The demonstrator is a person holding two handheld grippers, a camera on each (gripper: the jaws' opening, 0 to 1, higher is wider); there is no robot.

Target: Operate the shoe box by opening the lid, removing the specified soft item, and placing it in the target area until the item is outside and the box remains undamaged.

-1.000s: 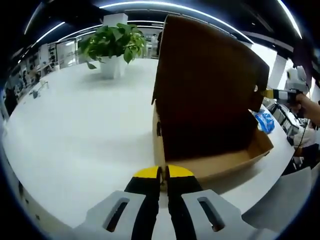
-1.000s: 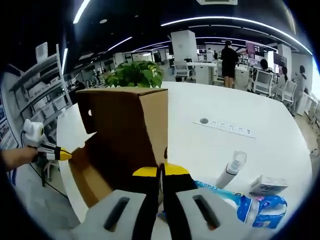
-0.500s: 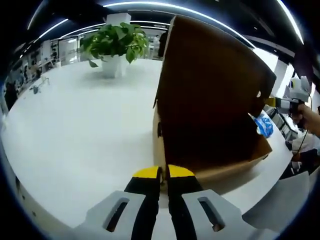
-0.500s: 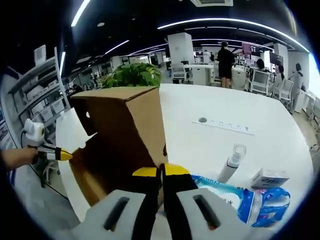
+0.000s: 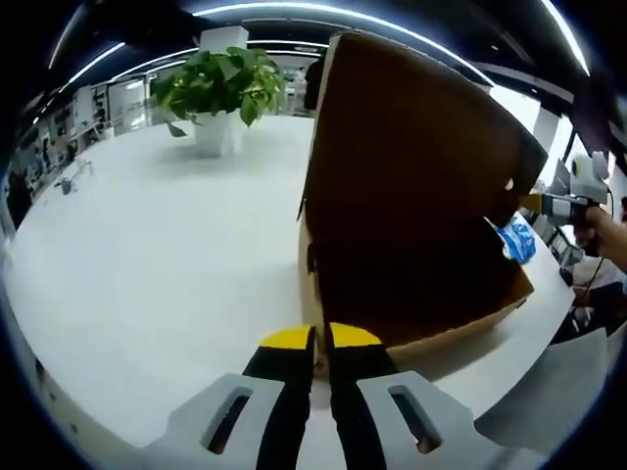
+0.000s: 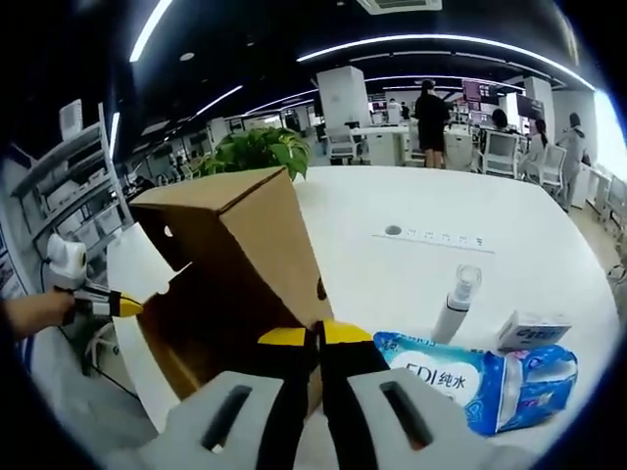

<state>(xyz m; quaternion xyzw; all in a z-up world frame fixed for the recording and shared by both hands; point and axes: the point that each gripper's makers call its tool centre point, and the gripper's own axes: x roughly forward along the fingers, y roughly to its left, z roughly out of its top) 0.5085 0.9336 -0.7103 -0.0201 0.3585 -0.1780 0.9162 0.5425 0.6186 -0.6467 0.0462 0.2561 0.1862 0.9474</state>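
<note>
**Two grippers with yellow tips and grey bodies**

The left gripper [image 5: 315, 341] has two black jaws, and each jaw ends in a yellow tip. Behind the jaws the body is light grey, with one rounded slot on each side. The right gripper [image 6: 314, 338] has the same colours and the same two slots. In the right gripper view, the other gripper at the left edge has a white round part behind its yellow tip, and a hand [image 6: 29, 311] holds it.
</note>
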